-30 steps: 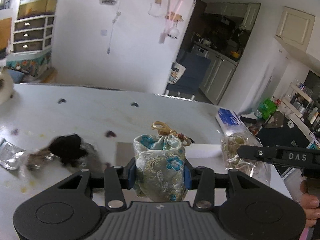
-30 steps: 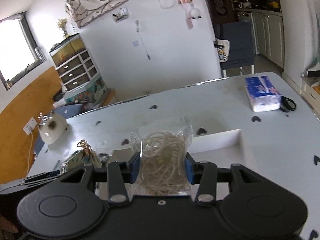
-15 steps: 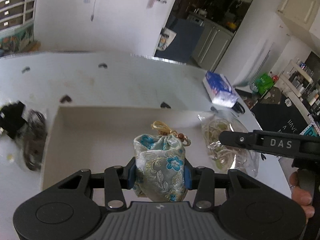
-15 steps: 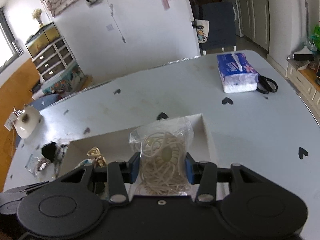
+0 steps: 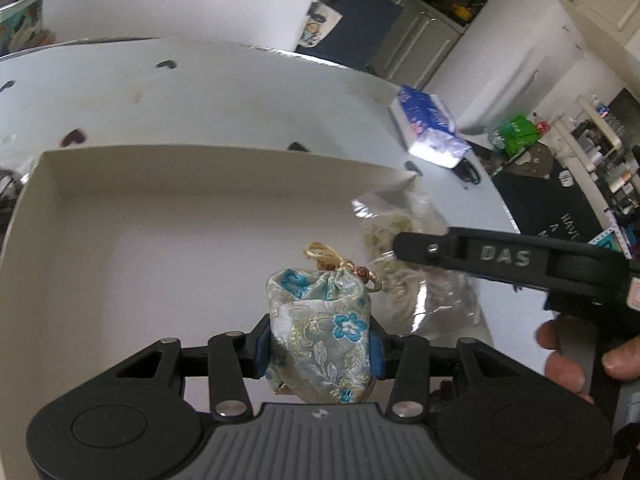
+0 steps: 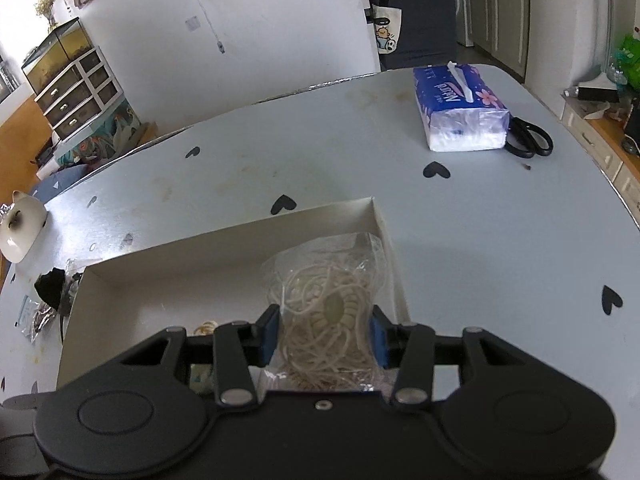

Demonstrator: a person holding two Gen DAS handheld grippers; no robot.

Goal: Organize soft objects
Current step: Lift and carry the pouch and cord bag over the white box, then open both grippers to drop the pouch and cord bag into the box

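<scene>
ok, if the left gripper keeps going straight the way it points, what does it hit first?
Most likely the bare floor of the white box. The left gripper, shut on the brocade pouch, angles down into the box, so the pouch would land first. Depth is unclear.

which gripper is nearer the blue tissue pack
Right. The right gripper is over the box's end nearest the tissue pack; the left gripper sits further along the box, beyond it.

Table [image 6: 340, 152]: pale, with little black hearts.
On it: white box [image 6: 224, 236], tissue pack [image 6: 460, 112], black scissors [image 6: 530, 142], white cat figure [image 6: 20, 228].
</scene>
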